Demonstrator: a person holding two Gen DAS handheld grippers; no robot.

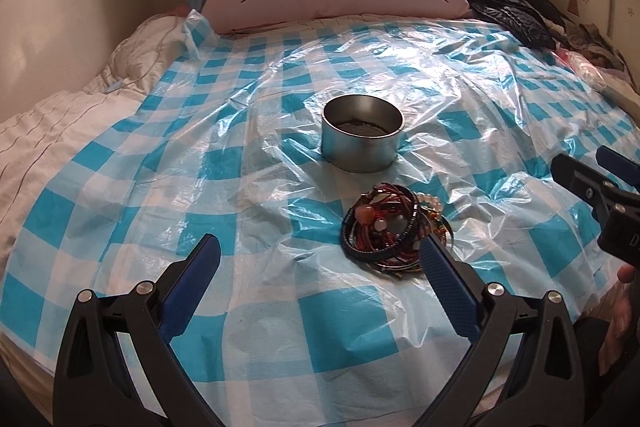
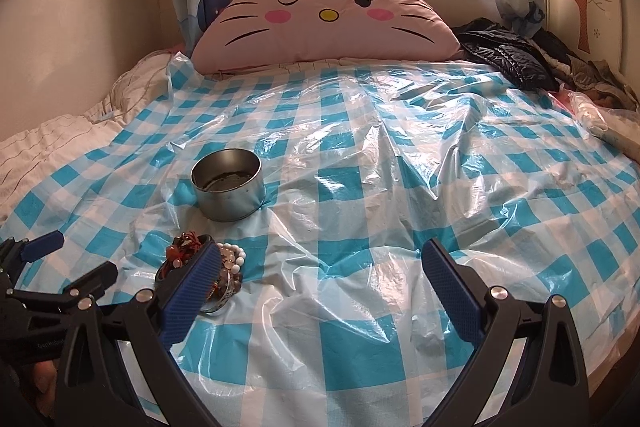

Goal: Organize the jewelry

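Nothing is picked up yet, so this looks like the very start of the sorting: the pile of bracelets [image 1: 394, 227] lies in a tangled heap on the bed, just in front of the round metal tin [image 1: 362, 133], which stands upright and open with only something dark showing at its bottom. The left gripper [image 1: 320, 259] hangs low over the bed with its fingers spread wide and empty, the pile sitting just beside its right finger rather than between the two. The right gripper [image 2: 322, 263] is likewise spread wide and holds nothing, the pile off by its left finger. The next move probably calls for shifting one gripper sideways so a single bracelet lies between the fingers, then closing on it alone; the strands are interlaced, so neighbours may well lift with it. The surface is soft: a crinkled blue-and-white checked plastic sheet [image 2: 360, 195] laid over the bedding, likely slippery and yielding under a press. Behind it are a pink cat-face cushion [image 2: 324, 23], a bright window, curtains and dark clothes [image 2: 508, 61] heaped at the right
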